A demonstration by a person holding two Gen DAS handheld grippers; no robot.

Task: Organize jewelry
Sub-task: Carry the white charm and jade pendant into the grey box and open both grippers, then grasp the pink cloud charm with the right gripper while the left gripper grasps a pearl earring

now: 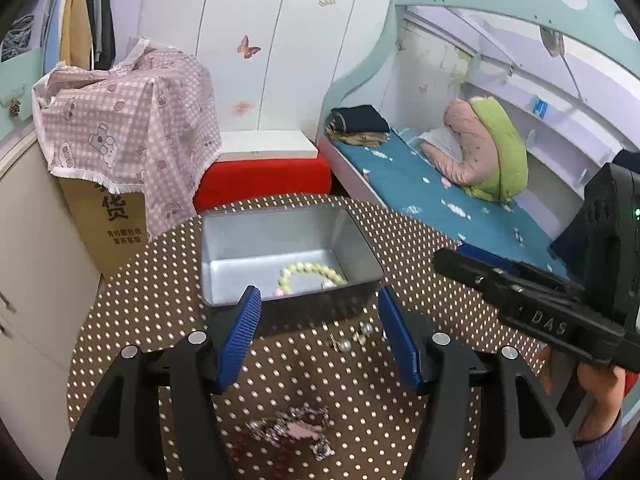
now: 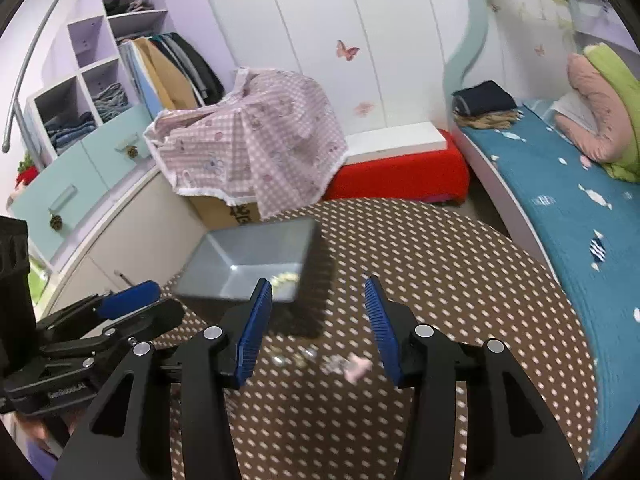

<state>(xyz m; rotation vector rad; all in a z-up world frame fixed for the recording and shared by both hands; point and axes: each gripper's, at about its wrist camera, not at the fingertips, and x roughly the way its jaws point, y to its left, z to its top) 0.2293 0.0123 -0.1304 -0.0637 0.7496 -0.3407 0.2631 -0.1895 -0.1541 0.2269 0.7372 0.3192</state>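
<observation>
A: Right, both my tools are released and empty: left tool (image 1: 318, 334), right tool (image 2: 318, 330).

B: Bracelet (image 1: 310, 276) is in the tray (image 1: 224, 248); earrings (image 1: 352, 338) lie on the worktop (image 1: 152, 280) just before it. Come low, pinch one.

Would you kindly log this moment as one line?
left tongs: open, empty | right tongs: open, empty | bead bracelet: in tin | pearl earrings: on table

Printed "DAS" on the black body of the right gripper (image 1: 476, 276); large Chinese character "货" on the cardboard box (image 1: 108, 216), smaller lines beneath unreadable.
</observation>
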